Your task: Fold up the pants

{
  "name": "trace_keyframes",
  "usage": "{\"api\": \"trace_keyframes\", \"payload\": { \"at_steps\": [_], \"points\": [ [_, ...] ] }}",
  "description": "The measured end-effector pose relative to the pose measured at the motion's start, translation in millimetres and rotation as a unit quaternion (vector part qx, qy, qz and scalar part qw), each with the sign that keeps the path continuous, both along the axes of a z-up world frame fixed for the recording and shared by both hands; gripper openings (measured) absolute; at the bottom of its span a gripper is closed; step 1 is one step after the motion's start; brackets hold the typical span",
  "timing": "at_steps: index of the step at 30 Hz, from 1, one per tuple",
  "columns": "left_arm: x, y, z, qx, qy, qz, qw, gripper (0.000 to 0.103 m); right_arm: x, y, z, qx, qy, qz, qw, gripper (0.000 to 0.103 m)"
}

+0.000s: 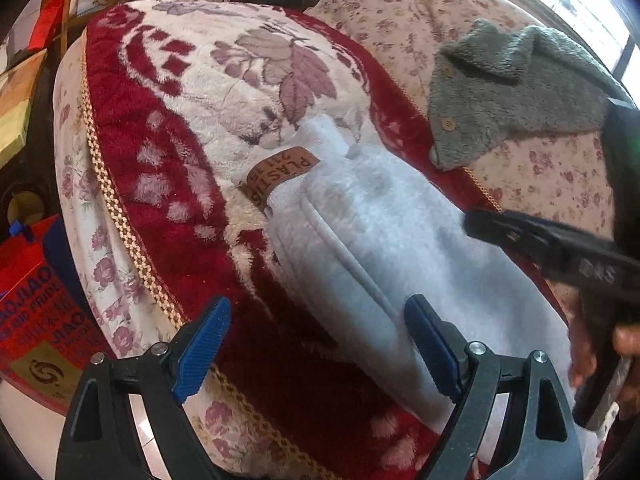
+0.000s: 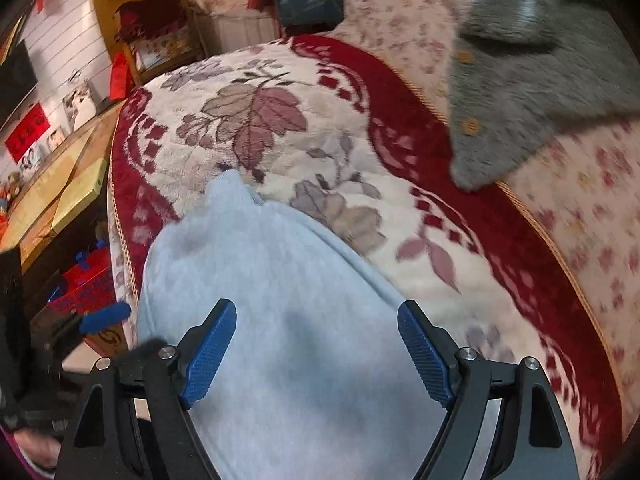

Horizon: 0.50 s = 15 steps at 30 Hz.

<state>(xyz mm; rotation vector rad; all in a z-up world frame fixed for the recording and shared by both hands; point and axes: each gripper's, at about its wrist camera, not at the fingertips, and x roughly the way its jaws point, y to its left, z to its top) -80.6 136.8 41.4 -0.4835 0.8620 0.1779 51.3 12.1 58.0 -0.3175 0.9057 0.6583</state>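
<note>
Light blue fleece pants (image 1: 384, 240) lie on a red and cream floral blanket (image 1: 192, 112), with a brown leather label (image 1: 280, 178) at their far end. My left gripper (image 1: 318, 344) is open and empty, just above the pants' near left edge. The right gripper's body (image 1: 560, 248) reaches in from the right over the pants. In the right wrist view my right gripper (image 2: 316, 350) is open and empty over the pants (image 2: 280, 300). A blue fingertip (image 2: 105, 315) of the left gripper shows at the left edge.
A grey fuzzy buttoned garment (image 1: 508, 92) lies on the floral cushion (image 1: 400, 20) at the far right. A red printed bag (image 1: 40, 320) and boxes (image 1: 16, 108) stand on the floor left of the seat. Shelves (image 2: 160, 40) stand further back.
</note>
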Motion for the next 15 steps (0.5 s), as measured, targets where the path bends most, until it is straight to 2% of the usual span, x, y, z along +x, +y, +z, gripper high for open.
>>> {"api": "trace_keyframes", "payload": {
  "at_steps": [7,12,15],
  "points": [
    [19,2,-11,-0.002,0.007,-0.004,1.0,0.091,47,40,-23,-0.023,0.032,0.028,0.999,0.087],
    [34,6,-27,-0.031,0.019,0.005,0.9993,0.1,63,52,-40,-0.037,0.035,0.052,0.997,0.088],
    [39,6,-30,-0.034,0.015,0.011,0.9992,0.103,73,54,-49,-0.025,0.061,0.066,0.996,0.09]
  ]
}}
